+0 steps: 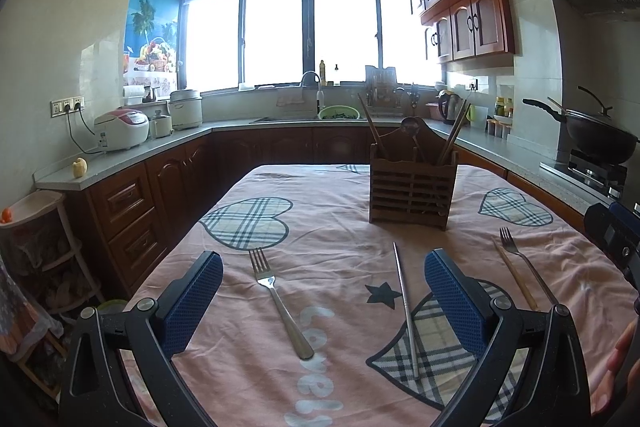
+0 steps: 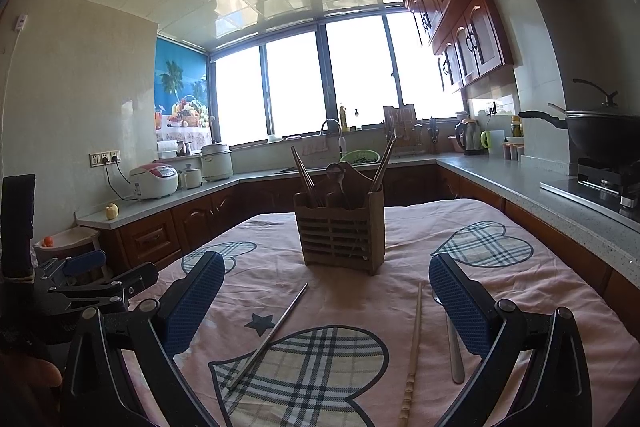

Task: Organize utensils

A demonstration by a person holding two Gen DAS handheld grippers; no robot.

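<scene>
A wooden utensil holder (image 1: 412,187) stands on the pink tablecloth (image 1: 340,251), with chopsticks and a spoon in it; it also shows in the right wrist view (image 2: 340,235). My left gripper (image 1: 324,299) is open and empty above the cloth. A steel fork (image 1: 280,301) and a steel chopstick (image 1: 406,307) lie between its fingers. A second fork (image 1: 524,263) and a wooden chopstick (image 1: 514,275) lie further right. My right gripper (image 2: 326,307) is open and empty. The steel chopstick (image 2: 270,335) and wooden chopstick (image 2: 414,347) lie between its fingers; the fork handle (image 2: 454,355) shows beside the right finger.
Kitchen counters (image 1: 180,143) with wooden cabinets surround the table on three sides. Rice cookers (image 1: 122,129) stand at left, a sink (image 1: 304,107) at the back, a wok on a stove (image 1: 596,139) at right. The other gripper shows at the left edge of the right wrist view (image 2: 80,283).
</scene>
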